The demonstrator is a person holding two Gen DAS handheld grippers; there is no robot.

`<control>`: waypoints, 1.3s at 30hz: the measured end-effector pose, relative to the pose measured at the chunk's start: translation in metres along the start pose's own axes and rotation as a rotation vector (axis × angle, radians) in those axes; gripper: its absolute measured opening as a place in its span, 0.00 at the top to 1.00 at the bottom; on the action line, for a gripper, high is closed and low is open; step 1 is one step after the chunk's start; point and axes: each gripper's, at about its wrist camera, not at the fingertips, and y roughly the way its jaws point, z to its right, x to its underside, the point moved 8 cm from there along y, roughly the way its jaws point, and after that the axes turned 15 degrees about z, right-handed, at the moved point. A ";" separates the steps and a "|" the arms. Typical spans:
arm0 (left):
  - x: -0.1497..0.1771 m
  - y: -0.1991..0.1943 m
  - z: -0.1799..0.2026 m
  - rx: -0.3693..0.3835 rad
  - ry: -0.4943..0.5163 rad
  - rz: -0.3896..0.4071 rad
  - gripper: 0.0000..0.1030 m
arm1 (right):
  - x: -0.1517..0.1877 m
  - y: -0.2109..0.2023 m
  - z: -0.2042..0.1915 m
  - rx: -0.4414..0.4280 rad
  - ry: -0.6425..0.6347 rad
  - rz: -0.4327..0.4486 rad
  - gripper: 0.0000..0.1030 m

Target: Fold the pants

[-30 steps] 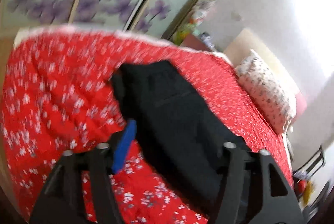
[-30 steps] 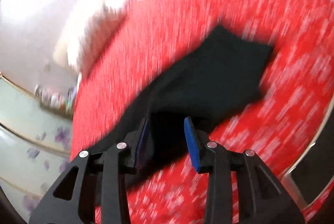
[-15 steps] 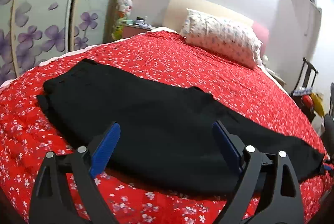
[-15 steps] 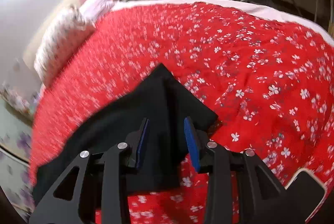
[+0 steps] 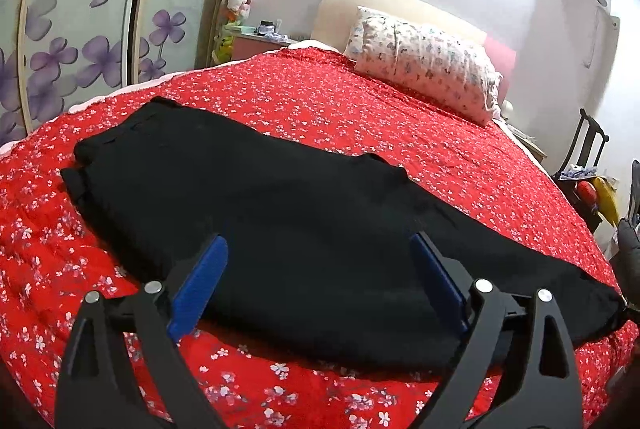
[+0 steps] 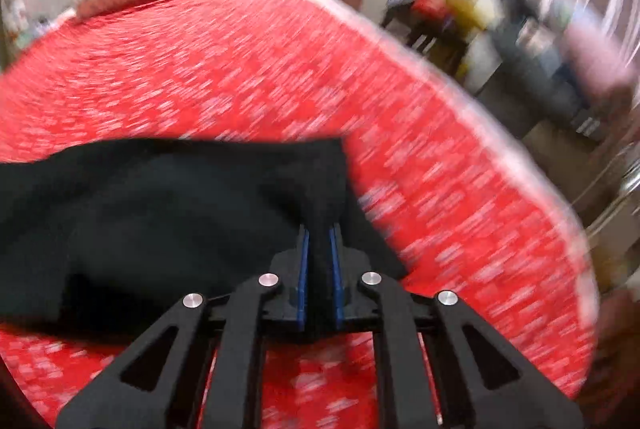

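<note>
Black pants (image 5: 280,213) lie lengthwise across a red flowered bedspread (image 5: 320,101), waist end at the left, leg ends at the right. My left gripper (image 5: 318,249) is open wide, its blue pads just above the near edge of the pants, holding nothing. In the right wrist view, my right gripper (image 6: 319,237) is shut on a fold at the leg end of the pants (image 6: 160,209) and lifts it slightly off the bedspread (image 6: 240,69). That view is blurred by motion.
A flowered pillow (image 5: 424,61) lies at the head of the bed. Wardrobe doors with purple flowers (image 5: 80,41) stand at the left. A chair with clutter (image 5: 588,169) stands beside the bed at the right, also in the right wrist view (image 6: 432,5).
My right gripper has closed on the leg end of the pants and swung to face the pillow. My left gripper has levelled out and stayed open over the pants.
</note>
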 end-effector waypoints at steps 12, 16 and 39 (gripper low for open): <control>0.000 0.004 0.001 -0.003 0.020 -0.010 0.10 | 0.023 0.044 0.014 -0.017 0.110 -0.163 0.84; 0.000 0.005 0.000 -0.001 0.009 -0.018 0.09 | 0.004 0.021 0.051 -0.002 0.351 -0.061 0.40; -0.010 -0.001 0.017 0.034 0.061 0.047 0.02 | 0.061 0.029 0.068 -0.172 0.870 -0.243 0.55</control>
